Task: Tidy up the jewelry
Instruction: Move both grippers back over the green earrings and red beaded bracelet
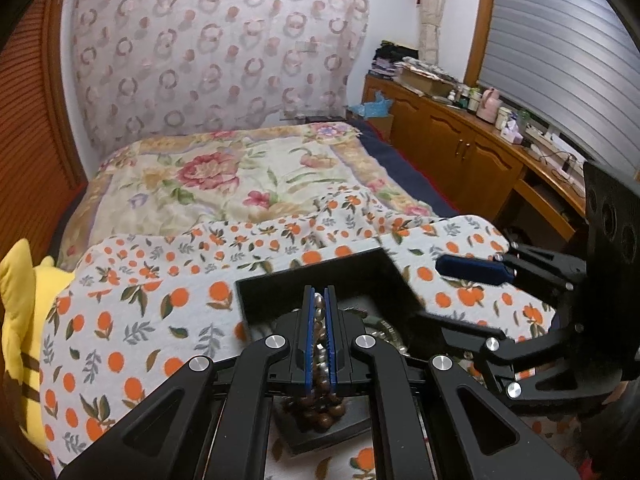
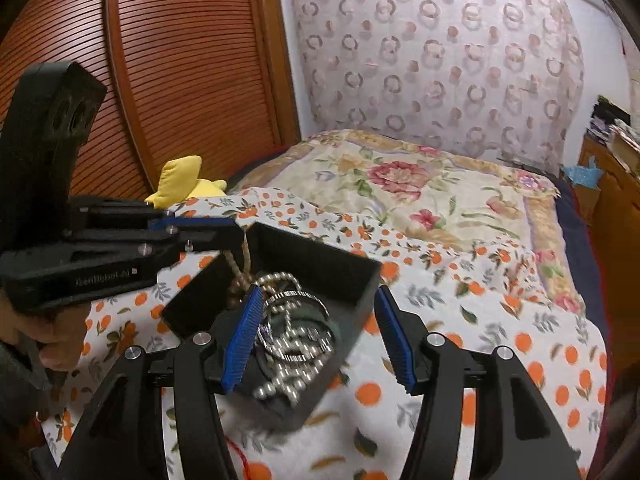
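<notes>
Pinching a strand of beads (image 1: 319, 336), the left hand-held gripper (image 1: 319, 300) is holding its blue pads pressed together on the strand, directly above the near wall of the black tray (image 1: 280, 280). In the left wrist view the strand is showing pale pearl-like beads between the pads and brown wooden beads hanging below them. In the right wrist view the same strand (image 2: 236, 268) is running from the left hand-held gripper (image 2: 224, 232) down into the tray, so its lower part is probably still lying inside.

The right hand-held gripper (image 2: 316, 336) is standing spread, with nothing between its pads. Its left pad is hanging over the tray contents and its right pad is sitting outside the right corner of the tray (image 2: 320, 256). It is gripping nothing at this moment.

The tray is resting on a bedspread (image 2: 480, 320) printed with oranges. Inside it, silver bead chains (image 2: 288, 344) and metal rings (image 2: 296, 300) are lying in one tangled heap.

Task progress is judged as early. One strand is being separated from the heap; the silver chains and rings are remaining mixed and unsorted. No sorted jewelry is visible outside the tray. Tangling between the lifted strand and the chains is a likely risk, so the free hand-held gripper may be needed to restrain the tray or heap.
</notes>
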Demonstrator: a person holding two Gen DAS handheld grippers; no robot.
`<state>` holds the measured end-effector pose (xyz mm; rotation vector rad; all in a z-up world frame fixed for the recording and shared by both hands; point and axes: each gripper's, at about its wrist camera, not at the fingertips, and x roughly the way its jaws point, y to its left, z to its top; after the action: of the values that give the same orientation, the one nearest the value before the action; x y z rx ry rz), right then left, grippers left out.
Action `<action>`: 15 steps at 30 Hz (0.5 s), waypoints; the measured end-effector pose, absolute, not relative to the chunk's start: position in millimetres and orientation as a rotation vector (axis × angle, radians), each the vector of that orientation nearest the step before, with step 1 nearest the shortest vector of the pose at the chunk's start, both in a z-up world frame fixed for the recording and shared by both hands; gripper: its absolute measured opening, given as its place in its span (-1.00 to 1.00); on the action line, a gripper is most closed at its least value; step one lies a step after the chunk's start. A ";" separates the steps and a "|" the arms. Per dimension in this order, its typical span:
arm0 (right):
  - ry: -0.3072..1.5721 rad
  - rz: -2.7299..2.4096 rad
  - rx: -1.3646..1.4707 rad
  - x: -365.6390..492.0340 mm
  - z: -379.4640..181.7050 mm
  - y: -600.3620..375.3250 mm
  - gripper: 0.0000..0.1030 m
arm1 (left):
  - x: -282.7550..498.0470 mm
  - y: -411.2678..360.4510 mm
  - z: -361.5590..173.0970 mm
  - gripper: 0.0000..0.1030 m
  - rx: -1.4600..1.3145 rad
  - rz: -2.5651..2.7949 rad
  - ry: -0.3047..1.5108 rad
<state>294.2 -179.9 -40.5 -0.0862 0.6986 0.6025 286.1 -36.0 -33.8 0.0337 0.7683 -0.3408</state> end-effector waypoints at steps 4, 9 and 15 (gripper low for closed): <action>0.702 0.579 -0.089 276.4 -43.2 -192.3 0.17 | 279.8 -40.5 -30.6 -0.86 0.041 -0.350 0.759; 0.713 0.573 -0.087 250.1 -48.6 -202.0 0.17 | 259.0 -34.8 -29.3 -0.29 0.046 -0.336 0.744; 0.723 0.580 -0.108 217.3 -58.7 -200.2 0.17 | 222.6 -19.1 -33.9 0.30 0.052 -0.295 0.733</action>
<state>217.3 -200.2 -58.7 -0.1078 0.7235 0.5796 222.6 -19.1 -33.9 0.0516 0.7329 -0.2949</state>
